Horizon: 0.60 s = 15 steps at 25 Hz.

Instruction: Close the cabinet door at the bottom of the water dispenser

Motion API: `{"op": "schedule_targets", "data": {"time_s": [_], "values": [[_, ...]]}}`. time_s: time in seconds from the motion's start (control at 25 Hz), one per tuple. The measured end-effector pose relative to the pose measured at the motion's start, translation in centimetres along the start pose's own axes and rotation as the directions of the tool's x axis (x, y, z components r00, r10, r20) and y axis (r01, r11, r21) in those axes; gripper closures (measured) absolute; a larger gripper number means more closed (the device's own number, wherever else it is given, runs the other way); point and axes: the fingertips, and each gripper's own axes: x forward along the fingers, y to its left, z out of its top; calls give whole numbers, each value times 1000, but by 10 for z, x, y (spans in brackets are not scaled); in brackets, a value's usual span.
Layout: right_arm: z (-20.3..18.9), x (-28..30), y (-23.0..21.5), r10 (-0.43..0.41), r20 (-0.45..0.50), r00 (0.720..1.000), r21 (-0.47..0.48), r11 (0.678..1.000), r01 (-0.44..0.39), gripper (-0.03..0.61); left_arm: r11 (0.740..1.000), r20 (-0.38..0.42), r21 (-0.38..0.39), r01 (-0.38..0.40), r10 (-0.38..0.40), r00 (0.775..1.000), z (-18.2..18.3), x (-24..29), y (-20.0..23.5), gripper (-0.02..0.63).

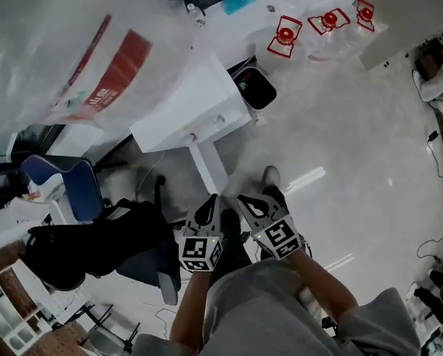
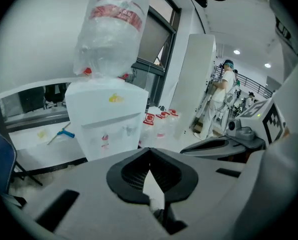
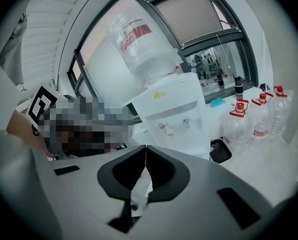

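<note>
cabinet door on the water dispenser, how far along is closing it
Done: nothing; the cabinet door seems to stick out open from the water dispenser. In hand: nothing; left gripper and right gripper are shut, empty, apart from it. Left: reach the door and push it shut.

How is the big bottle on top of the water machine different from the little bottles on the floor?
The big bottle is far larger than the little bottles. The big bottle sits neck down on the water dispenser; the little bottles stand upright on the floor, red caps on top. Both are clear plastic with red on them.
</note>
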Motion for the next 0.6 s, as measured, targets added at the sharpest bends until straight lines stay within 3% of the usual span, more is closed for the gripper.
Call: {"op": "schedule_targets", "data": {"time_s": [0.2, 0.36, 0.6], "values": [[-48, 40, -9, -92, -17, 996, 95, 991, 93, 568, 999, -37, 34, 36, -35, 999, -32, 26, 32, 606], [-92, 76, -1, -218, -20, 976, 202, 955, 218, 568, 990, -88, 73, 123, -117, 989, -72, 40, 62, 606], [-154, 130, 14, -300, -58, 952, 283, 910, 304, 568, 976, -134, 108, 190, -175, 975, -130, 67, 105, 606]]}}
